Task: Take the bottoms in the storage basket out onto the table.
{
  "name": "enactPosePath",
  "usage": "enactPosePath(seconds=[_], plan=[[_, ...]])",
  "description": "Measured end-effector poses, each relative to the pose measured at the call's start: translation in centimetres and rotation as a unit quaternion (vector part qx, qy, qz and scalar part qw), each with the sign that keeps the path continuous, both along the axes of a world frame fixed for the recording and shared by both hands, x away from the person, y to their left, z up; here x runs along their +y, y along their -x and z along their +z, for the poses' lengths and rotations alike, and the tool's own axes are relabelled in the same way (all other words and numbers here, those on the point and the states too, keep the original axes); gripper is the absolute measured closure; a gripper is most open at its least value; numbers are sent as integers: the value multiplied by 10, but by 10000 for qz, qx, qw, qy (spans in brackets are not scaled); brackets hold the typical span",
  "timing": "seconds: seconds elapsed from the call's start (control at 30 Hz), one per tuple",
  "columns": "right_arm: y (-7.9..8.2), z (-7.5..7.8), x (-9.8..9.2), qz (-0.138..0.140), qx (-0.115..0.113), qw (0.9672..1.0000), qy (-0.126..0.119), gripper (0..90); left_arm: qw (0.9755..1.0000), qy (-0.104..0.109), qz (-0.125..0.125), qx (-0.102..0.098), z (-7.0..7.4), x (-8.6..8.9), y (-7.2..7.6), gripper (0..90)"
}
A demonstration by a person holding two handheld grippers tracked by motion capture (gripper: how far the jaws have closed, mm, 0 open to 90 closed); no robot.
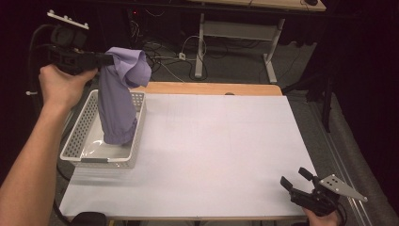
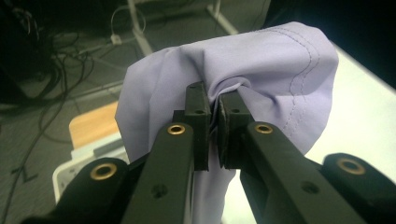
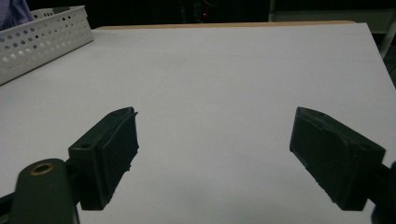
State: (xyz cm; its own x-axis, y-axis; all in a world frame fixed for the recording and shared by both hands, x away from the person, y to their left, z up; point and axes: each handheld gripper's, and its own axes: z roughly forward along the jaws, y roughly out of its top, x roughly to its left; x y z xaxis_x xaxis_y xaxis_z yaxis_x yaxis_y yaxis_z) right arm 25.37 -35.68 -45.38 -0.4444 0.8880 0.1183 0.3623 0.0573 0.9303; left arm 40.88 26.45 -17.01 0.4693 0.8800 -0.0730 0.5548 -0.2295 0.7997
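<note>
A lilac cloth garment [image 1: 117, 101] hangs from my left gripper [image 1: 109, 60], which is raised above the white perforated basket [image 1: 80, 129] at the table's left. The garment's lower end still dips inside the basket. In the left gripper view the jaws are shut on a bunched fold of the lilac cloth [image 2: 275, 70], pinched at my left gripper [image 2: 216, 95]. My right gripper [image 1: 294, 178] rests low near the table's front right corner. Its jaws stand wide apart, and in the right gripper view my right gripper [image 3: 212, 140] has nothing but bare white tabletop between the fingers.
The white table top [image 1: 221, 141] spreads between the basket and the right gripper, with a wooden strip [image 1: 207, 88] along its far edge. A corner of the basket [image 3: 42, 37] is seen at the upper left. Desk legs and cables [image 1: 197, 47] lie on the floor beyond.
</note>
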Motion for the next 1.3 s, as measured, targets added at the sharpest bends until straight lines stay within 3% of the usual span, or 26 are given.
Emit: enactPosePath(seconds=[0.17,0.4,0.67,1.07,1.3], plan=[[-1,0,0,17,24,10000,-8,161,9997,206,-82,-92,13,-2,2,827],[-1,0,0,36,16,10000,1,161,9991,153,-379,-125,23,-20,2,827],[-1,0,0,35,22,10000,1,160,9973,271,-664,-158,29,-41,-1,827],[-1,0,1,30,15,10000,13,160,9934,206,-1101,-248,40,-83,-3,827],[-1,0,1,38,13,10000,14,160,9896,210,-1410,-191,31,-112,-9,827]])
